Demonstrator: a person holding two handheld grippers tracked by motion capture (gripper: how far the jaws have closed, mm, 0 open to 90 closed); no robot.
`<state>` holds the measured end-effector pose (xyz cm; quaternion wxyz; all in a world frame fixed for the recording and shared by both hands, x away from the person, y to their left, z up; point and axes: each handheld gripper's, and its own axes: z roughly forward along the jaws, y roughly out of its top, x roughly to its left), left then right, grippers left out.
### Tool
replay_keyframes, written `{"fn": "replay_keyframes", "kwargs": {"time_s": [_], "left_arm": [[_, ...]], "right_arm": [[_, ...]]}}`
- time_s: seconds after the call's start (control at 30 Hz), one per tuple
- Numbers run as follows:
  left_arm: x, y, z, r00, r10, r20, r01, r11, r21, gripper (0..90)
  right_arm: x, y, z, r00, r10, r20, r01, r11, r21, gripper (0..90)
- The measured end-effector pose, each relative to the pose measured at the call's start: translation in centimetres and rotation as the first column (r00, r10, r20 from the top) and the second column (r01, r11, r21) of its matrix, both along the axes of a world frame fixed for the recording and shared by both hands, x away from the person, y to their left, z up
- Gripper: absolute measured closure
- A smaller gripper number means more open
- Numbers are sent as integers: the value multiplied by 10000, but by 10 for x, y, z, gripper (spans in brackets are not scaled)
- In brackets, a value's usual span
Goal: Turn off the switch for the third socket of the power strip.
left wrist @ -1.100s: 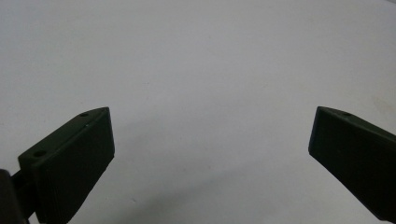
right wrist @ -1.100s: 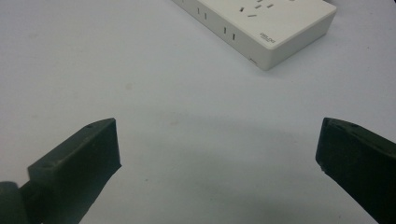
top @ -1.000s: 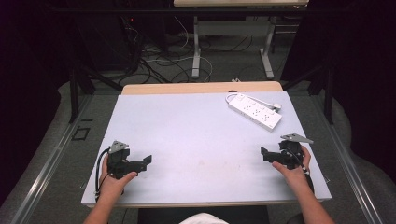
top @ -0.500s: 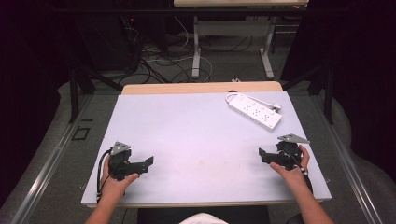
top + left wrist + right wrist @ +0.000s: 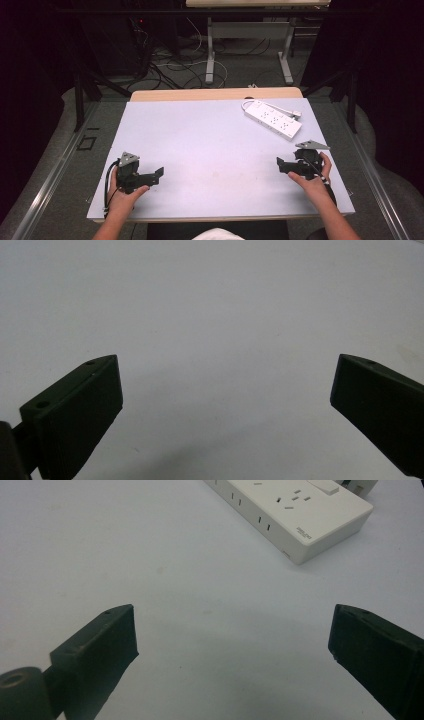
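On the white worktop [image 5: 210, 145], holding left hand-held gripper [image 5: 158, 174] and right hand-held gripper [image 5: 279, 165] wide open, gripping nothing; power strip [image 5: 272, 119] lying near the right one.

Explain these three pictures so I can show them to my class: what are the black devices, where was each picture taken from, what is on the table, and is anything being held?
No robot here: a person sits at a white table holding a hand tool in each hand. The left gripper and right gripper each have two black jaws that can pinch things. The wide picture comes from a fixed camera above, looking down. The other two come from small cameras riding on each gripper, looking along its jaws. On the table lies a white power strip with its cord, at the far right; the right gripper's view shows it ahead. Both pairs of jaws stand wide apart with bare table between them, so nothing is held.
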<state>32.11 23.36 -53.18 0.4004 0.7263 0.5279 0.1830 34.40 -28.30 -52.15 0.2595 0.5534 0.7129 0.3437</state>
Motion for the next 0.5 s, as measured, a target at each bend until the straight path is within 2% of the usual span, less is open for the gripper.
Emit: {"fn": "replay_keyframes", "kwargs": {"time_s": [0.23,0.33,0.5], "left_arm": [[-1,0,1,9999,110,10,-110,9998,192,3],[-1,0,0,9998,148,104,-150,9996,229,3],[-1,0,1,9999,119,41,-120,9996,249,3]], "right_arm": [[10,-2,11,9994,-25,-352,26,10000,43,61],[13,-4,16,9993,-57,-372,56,10000,-17,63],[23,-7,31,9993,-72,-361,64,9997,-230,64]]}}
